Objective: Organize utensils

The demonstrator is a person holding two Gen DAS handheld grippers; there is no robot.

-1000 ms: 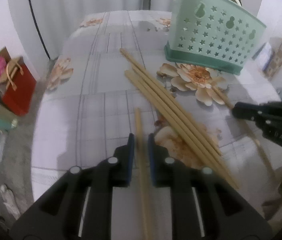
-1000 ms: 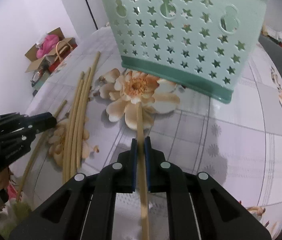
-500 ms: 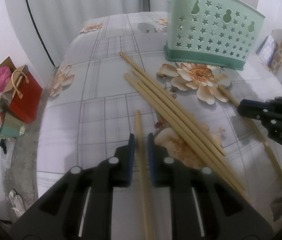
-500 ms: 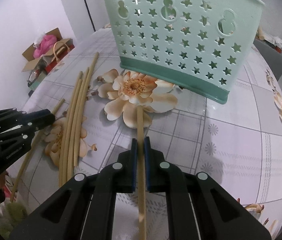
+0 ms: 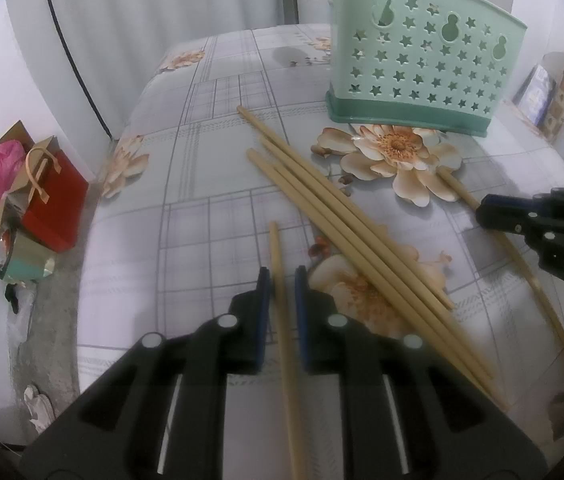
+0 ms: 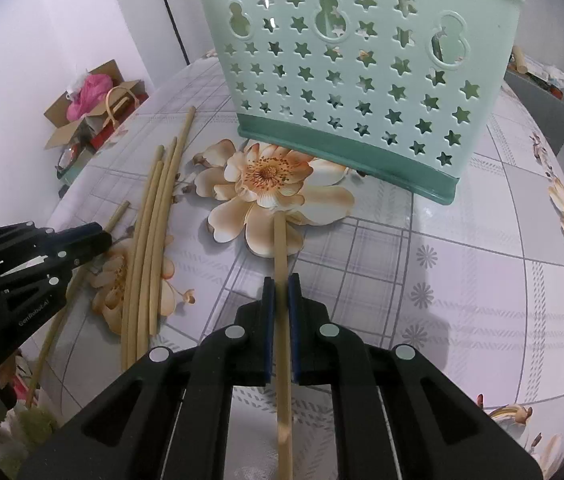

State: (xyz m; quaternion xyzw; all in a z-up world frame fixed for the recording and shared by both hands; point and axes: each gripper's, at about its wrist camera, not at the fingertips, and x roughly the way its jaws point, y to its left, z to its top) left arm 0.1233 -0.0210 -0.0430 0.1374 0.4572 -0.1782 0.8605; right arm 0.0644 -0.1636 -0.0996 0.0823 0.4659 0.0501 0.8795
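Observation:
A mint green basket (image 5: 421,64) (image 6: 353,72) with star holes stands upright at the back of the table. Several loose wooden chopsticks (image 5: 341,216) (image 6: 150,240) lie in a bundle in front of it. My left gripper (image 5: 282,274) (image 6: 100,238) is shut on one chopstick (image 5: 278,256), left of the bundle. My right gripper (image 6: 282,280) (image 5: 481,210) is shut on another chopstick (image 6: 280,248) (image 5: 457,186). That chopstick's tip reaches the printed flower in front of the basket.
The table carries a grey checked cloth (image 5: 202,184) with flower prints. On the floor to the left stand a red bag (image 5: 56,208) and a cardboard box (image 6: 94,100) with something pink in it. A patterned box (image 5: 561,88) stands at the back right.
Both grippers keep their chopsticks and stay where they were. The left wrist view has tilted only slightly.

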